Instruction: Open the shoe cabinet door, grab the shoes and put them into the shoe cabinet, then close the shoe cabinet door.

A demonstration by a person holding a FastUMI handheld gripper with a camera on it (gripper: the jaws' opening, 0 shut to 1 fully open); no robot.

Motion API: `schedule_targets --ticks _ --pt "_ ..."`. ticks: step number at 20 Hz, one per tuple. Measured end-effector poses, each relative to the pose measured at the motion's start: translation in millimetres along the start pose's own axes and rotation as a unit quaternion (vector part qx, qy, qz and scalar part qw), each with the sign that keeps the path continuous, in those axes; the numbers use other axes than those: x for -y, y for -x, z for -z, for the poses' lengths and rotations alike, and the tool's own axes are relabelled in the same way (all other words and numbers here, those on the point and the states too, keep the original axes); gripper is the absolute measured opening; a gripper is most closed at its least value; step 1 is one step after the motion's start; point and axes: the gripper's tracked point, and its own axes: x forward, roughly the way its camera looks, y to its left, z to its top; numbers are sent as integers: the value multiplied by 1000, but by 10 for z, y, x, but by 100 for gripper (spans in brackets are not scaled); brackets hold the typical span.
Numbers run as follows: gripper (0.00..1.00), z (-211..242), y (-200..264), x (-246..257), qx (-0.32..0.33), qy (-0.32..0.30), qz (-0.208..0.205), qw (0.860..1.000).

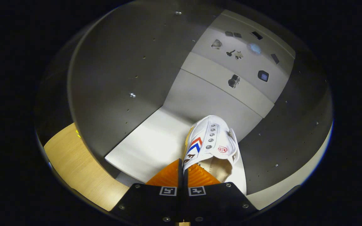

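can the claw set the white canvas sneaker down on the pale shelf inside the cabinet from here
Probably yes. The claw is shut on the white canvas sneaker by its side wall, already inside the cabinet, with bare pale shelf beneath and beside it.

The shoe has its heel and near side wall hidden behind the gripper fingers. Small items on the cabinet's back panel are too small to identify.
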Motion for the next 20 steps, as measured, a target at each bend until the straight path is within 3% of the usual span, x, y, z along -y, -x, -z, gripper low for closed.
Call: schedule_targets --ticks 11,16,20 --pt "0 127 -629 299 -7 -13 -13 1000" --pt "0 127 -690 324 -11 -18 -22 1000" --pt "13 158 -581 306 2 -2 -1 1000"
